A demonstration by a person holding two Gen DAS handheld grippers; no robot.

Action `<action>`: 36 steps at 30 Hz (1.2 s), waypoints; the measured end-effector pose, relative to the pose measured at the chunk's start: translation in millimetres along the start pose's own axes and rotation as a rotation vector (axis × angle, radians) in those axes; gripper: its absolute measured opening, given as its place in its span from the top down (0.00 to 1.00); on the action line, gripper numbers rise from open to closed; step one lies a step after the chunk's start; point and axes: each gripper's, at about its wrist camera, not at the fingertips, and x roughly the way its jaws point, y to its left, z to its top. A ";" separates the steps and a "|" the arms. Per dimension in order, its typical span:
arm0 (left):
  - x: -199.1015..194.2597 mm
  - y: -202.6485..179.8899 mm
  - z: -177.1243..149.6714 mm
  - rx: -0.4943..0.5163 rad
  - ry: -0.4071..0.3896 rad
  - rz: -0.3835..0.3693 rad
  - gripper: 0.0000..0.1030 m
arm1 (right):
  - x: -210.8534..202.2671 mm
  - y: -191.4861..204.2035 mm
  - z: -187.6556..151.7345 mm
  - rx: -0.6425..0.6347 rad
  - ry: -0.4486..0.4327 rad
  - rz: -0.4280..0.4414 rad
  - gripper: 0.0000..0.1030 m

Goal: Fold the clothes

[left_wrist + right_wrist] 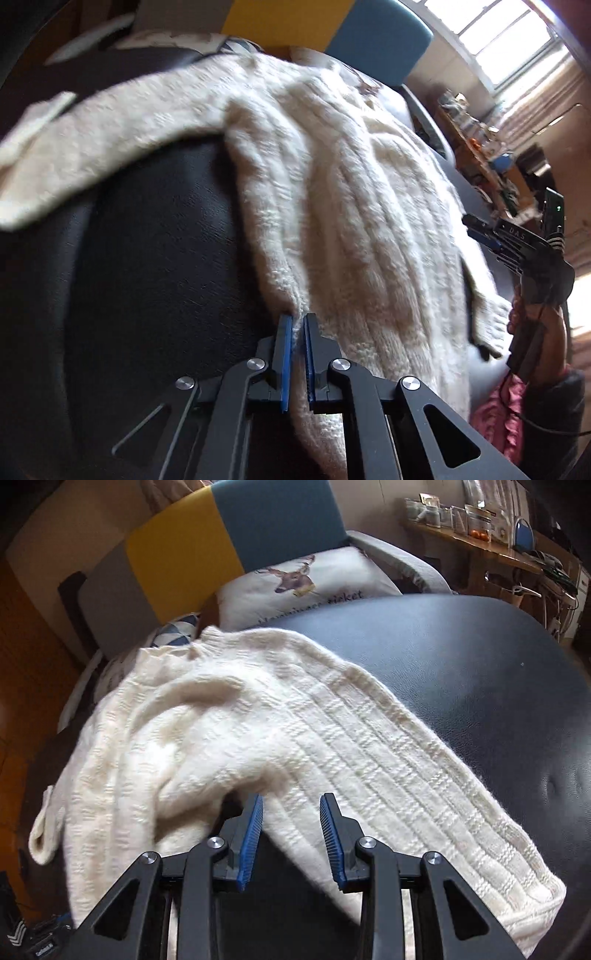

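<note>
A cream cable-knit sweater [332, 192] lies spread over a dark leather surface [147, 258]. My left gripper [298, 321] is shut on the sweater's hem edge, with knit pinched between its blue pads. One sleeve [92, 147] stretches away to the left. In the right wrist view the sweater [258, 731] lies rumpled, a sleeve [388, 775] running toward the lower right. My right gripper [291, 801] stands open just over the sleeve's near edge, with nothing held. The right gripper [476, 229] also shows at the far right of the left wrist view, held by a hand.
The dark leather surface [461, 672] extends bare to the right. Behind it stand a chair with yellow and blue panels [240, 528] and a deer-print cushion [314, 579]. A cluttered wooden shelf [480, 528] runs along the right wall. A pink cloth [498, 413] lies low at the right.
</note>
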 end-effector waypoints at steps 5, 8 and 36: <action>-13.9 45.8 20.9 -0.061 -0.043 0.131 0.94 | 8.1 -15.0 0.8 -0.046 0.011 -0.048 0.74; -24.5 71.5 26.2 -0.099 -0.055 0.172 0.93 | 1.5 -23.7 0.8 -0.042 0.012 -0.043 0.74; 2.2 -84.8 -17.8 0.357 0.045 -0.189 0.89 | -16.6 45.0 -80.0 0.008 0.181 0.499 0.59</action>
